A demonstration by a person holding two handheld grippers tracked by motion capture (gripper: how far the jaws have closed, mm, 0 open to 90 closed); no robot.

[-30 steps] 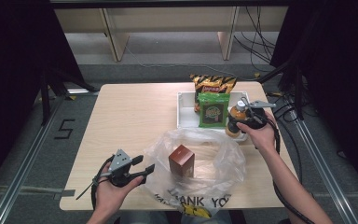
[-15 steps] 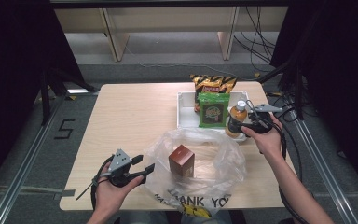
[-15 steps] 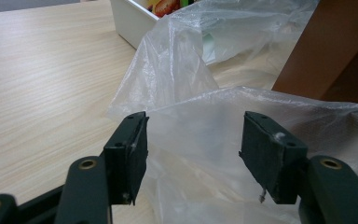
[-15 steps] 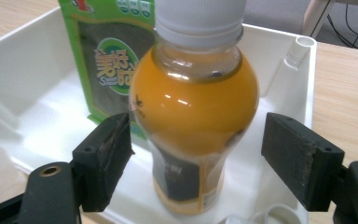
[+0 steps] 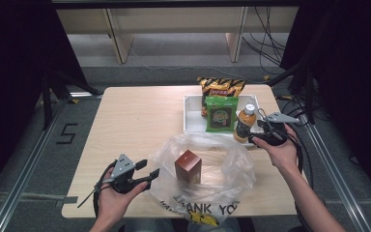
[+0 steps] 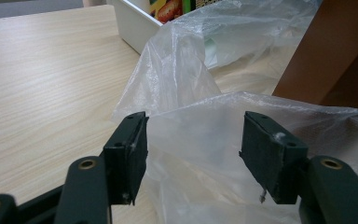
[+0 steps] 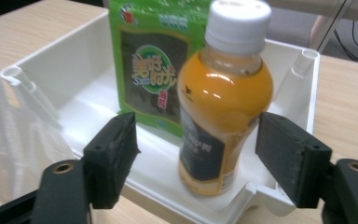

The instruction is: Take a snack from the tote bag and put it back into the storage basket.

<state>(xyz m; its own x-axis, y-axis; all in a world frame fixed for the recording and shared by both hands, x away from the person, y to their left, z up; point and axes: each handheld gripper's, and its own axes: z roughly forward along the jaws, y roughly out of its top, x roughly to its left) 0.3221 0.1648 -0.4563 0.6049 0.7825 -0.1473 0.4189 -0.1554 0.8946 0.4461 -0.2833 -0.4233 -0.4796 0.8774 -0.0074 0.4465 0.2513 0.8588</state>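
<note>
Jaws of the right gripper [image 7: 196,158] stand spread, just closing a little, pads clear of the orange juice bottle [image 7: 221,100] standing ahead between them in the white tray [image 7: 42,74]. Beyond it leans a green packet [image 7: 149,65]. Left gripper [image 6: 193,154] gapes, plastic bag [image 6: 191,93] film between its pads.

Looks forward and down from above the near edge of the table [image 5: 140,116], far enough off to take in the whole top and the floor beyond. Rides low on the left gripper [image 6: 193,158], facing close along its jaws into the plastic bag [image 6: 200,135] [image 5: 207,164]. Rides on the right gripper [image 7: 196,158], aimed from very near at the juice bottle [image 7: 221,102] [image 5: 244,123] in the white tray [image 7: 51,84] [image 5: 191,116], a corner of which the left gripper view shares.
</note>
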